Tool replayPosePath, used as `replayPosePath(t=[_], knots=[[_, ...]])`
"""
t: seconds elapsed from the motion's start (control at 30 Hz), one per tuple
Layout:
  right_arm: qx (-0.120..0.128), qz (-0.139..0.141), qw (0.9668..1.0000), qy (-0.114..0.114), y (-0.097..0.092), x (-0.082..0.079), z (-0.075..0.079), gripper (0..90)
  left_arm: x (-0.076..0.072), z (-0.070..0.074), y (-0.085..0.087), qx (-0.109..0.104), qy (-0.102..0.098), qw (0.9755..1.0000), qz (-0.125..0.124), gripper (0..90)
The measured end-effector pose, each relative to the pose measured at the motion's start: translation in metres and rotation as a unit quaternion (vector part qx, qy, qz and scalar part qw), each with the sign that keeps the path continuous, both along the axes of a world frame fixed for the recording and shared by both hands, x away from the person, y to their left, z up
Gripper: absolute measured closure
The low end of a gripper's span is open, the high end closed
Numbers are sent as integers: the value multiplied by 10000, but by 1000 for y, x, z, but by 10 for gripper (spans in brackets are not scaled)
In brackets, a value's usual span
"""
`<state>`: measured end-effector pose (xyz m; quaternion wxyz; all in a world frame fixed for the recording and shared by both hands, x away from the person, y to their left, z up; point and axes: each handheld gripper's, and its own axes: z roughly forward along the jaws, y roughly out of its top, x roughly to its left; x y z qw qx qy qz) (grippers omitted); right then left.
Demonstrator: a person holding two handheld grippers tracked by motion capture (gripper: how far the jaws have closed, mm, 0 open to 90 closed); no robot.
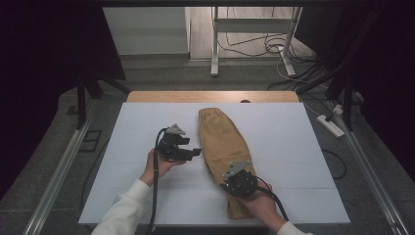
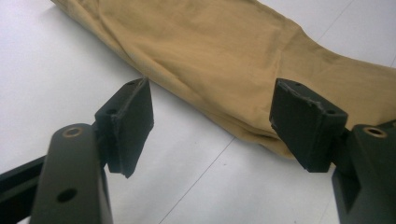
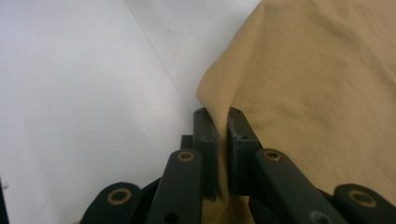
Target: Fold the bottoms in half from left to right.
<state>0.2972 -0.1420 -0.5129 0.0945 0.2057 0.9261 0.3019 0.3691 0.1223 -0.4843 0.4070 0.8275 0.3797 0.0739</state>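
A tan folded cloth (image 1: 222, 147) lies lengthwise on the white table top (image 1: 137, 127), its gathered end at the far side. My right gripper (image 1: 226, 185) is over the cloth's near part, shut on a pinched-up fold of its left edge. In the right gripper view the two pads (image 3: 205, 133) squeeze that fold of the cloth (image 3: 317, 79) between them. My left gripper (image 1: 197, 152) is held to the left of the cloth, pointing at it, open with nothing between its jaws. In the left gripper view the cloth (image 2: 224, 56) lies beyond the spread pads (image 2: 135, 121).
The white surface lies on a wooden table whose far edge (image 1: 210, 96) shows. Beyond it stand a metal frame (image 1: 254, 29) and loose cables on the floor. A power strip (image 1: 330, 125) lies on the floor at the right. Rails run along both sides.
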Motion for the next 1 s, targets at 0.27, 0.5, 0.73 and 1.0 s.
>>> replayPosePath(t=[0.27, 0.5, 0.73, 1.0], knots=[[292, 96, 9995, 78, 9, -2, 3, 842, 0, 1, 1, -20, 11, 10000, 3, 299], [325, 358, 9987, 136, 31, -7, 0, 841, 1, 1, 4, -44, 8, 10000, 32, 298], [336, 546, 9977, 220, 45, -12, -2, 841, 1, 2, 6, -68, -10, 10000, 53, 298], [365, 711, 9964, 288, 53, -20, -2, 839, 1, 2, 6, -54, -1, 10000, 41, 296]])
